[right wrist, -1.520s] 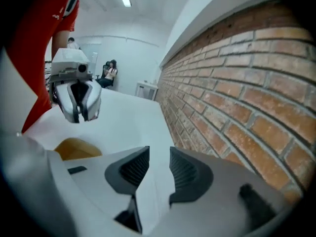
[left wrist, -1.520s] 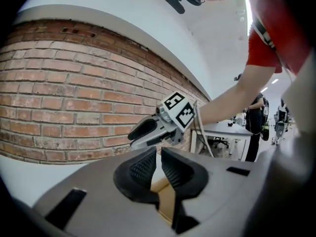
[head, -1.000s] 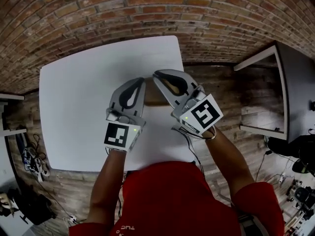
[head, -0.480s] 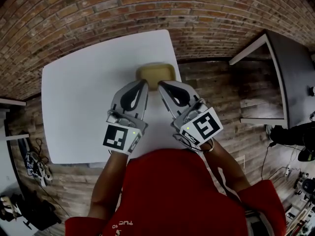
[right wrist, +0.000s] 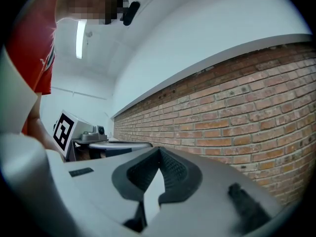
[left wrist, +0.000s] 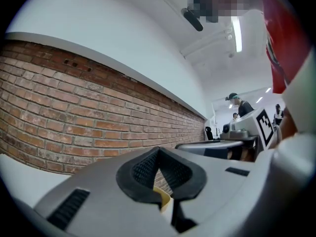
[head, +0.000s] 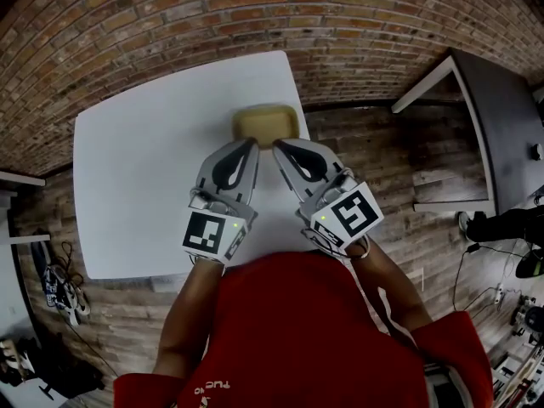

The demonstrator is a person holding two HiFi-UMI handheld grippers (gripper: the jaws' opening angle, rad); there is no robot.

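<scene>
Left gripper and right gripper both pinched shut, empty, side by side. Tan dish dead at 12, just past tips, on white table's far edge. Long side runs 9-to-3. Neither gripper really nearer.

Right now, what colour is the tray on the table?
Mustard yellow; the tray shows best in the head view.

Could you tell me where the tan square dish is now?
In the head view, the tan square dish sits at the far edge of the white table, near its right corner, just beyond the tips of the left hand-held gripper and right hand-held gripper.
</scene>
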